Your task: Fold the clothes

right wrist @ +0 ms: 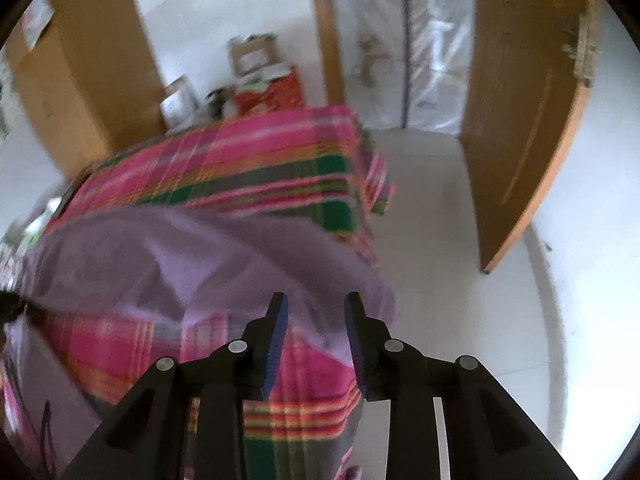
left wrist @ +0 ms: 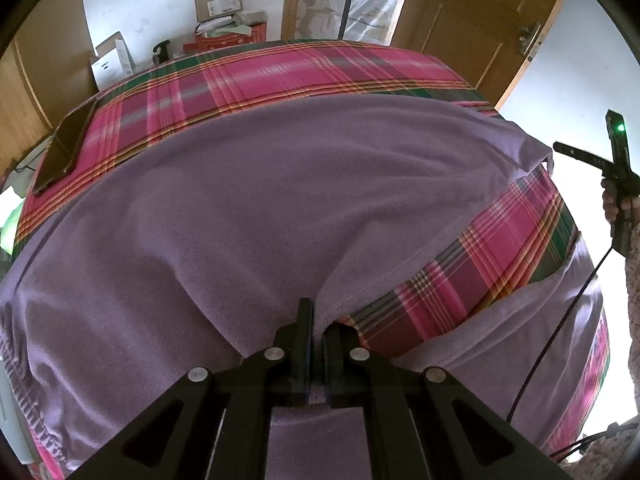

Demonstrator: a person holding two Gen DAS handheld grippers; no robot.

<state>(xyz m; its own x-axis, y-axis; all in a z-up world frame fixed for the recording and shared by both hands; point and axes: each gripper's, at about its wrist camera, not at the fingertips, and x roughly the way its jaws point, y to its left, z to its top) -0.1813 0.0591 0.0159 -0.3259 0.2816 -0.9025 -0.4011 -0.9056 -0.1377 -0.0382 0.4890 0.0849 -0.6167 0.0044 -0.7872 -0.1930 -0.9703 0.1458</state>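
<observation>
Purple fleece garment [left wrist: 248, 208] is lying spread across the plaid-covered bed [left wrist: 304, 68], its long axis running side to side along the bed's near edge, one flap hanging over the near-right corner. The left gripper [left wrist: 318, 328] is pinching a fold of the fleece at the near edge, its jaws pressed together on the cloth, so the garment is extending away from this tool toward the far side of the bed. The right gripper [right wrist: 316, 312] is hovering above the near-right corner with its jaws spread and nothing between them; the fleece [right wrist: 168, 264] is lying ahead of it and to its left, a loose corner just beyond its fingertips. In the left wrist view the person's right hand [left wrist: 618, 204] is holding that tool off the bed's right edge. By this layout, the right hand is the nearer one to the free right-hand flap, and the coming fold likely depends on carrying that flap leftward along the long axis while the left grip anchors the edge. A dark phone-like slab [left wrist: 64, 148] is resting at the bed's far-left corner. Beyond the far edge, an open cardboard box [left wrist: 218, 0] is sitting on the floor; its contents cannot be made out.
</observation>
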